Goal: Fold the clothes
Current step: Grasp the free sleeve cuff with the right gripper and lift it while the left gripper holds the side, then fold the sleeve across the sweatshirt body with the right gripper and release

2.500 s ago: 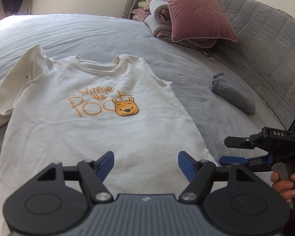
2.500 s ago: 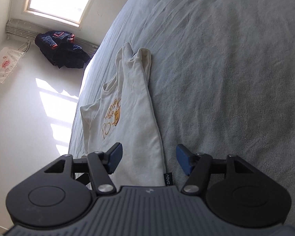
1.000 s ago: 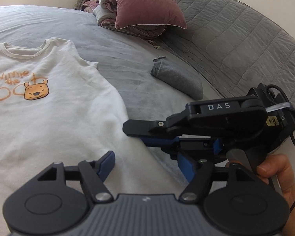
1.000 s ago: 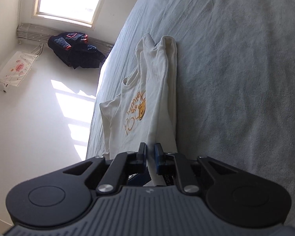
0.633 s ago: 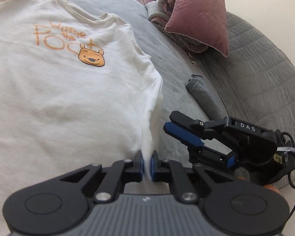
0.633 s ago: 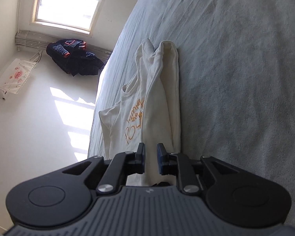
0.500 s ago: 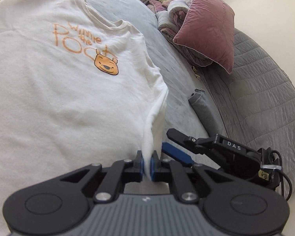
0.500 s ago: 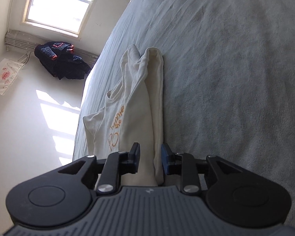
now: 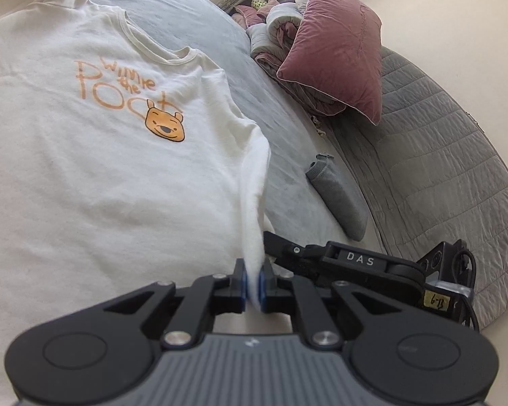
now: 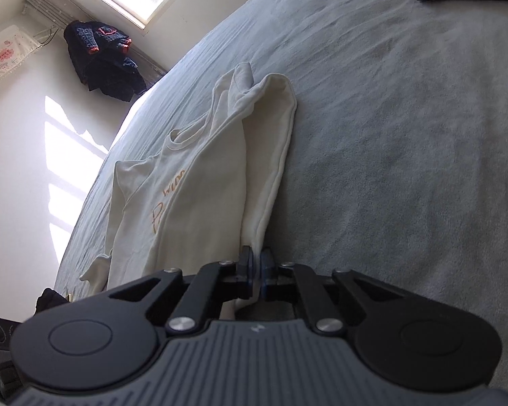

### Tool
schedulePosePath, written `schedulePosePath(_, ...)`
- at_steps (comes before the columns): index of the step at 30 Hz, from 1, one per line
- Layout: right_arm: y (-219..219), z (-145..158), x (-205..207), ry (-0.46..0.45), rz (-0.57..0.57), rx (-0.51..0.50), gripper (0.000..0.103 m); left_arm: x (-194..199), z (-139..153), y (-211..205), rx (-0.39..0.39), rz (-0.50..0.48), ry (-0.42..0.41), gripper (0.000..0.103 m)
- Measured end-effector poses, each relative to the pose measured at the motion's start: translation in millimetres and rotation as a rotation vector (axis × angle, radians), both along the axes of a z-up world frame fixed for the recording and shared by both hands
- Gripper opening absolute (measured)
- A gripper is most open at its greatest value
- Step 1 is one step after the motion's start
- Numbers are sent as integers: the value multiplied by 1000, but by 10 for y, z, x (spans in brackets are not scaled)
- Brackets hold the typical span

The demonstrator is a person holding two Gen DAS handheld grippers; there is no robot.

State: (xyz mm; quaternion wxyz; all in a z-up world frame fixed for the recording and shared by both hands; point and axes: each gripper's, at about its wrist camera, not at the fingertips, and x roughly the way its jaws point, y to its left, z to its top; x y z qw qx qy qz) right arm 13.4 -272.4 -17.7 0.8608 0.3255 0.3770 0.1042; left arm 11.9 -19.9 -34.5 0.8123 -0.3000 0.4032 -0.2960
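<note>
Fabric of the cream T-shirt (image 9: 94, 176) lay print-up on the grey bed (image 9: 288, 125), and every place below is given relative to that shirt. At 2.5 s before this frame I held both tools open above its lower part; by this frame each had closed on cloth. Left of the shirt's raised side edge, the chest and its orange bear print (image 9: 165, 128) stayed flat. At the edge itself, my left gripper (image 9: 253, 286) was clenched on a pinch of the shirt's right side, the cloth rising from the bed into the pads in a white ridge. Immediately right of that pinch my right gripper (image 10: 255, 272) showed in its own view clamped on the same border of the shirt (image 10: 199, 209), near the hem. I judged that two grips on one side meant that side could be carried across the chest. Both tools sat low, close together, pointing up the shirt toward its collar. Further right lay a small grey folded item (image 9: 338, 199), well apart from the shirt.
</note>
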Motion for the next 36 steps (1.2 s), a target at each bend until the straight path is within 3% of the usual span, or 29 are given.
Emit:
schedulePosePath(6,-105,166,-22,-68,-78,-146,5,-15,14,-180,6,-83,-20,8)
schedulePosePath(11,-290,243,-128,-120,-199,-338,5,-46,-12,-390,35,-184,-18,33)
schedulePosePath(14,-358,321,-117,-171,-277,-470,5,-85,0,-478,61,-221,-44,35)
schedulePosePath(20,-528,356,37,-187,-340,-544,5,-61,-109,-605,112,-261,-26,36)
schedulePosePath(26,-625,537,399,-256,-391,-671,5,-45,-153,-651,100,-275,-15,40)
schedulePosePath(30,-696,627,673,-348,-456,-728,5,30,-77,-611,106,-284,9,40)
schedulePosePath(36,-784,644,1006,-530,-555,-777,5,520,134,-578,192,-263,-40,42)
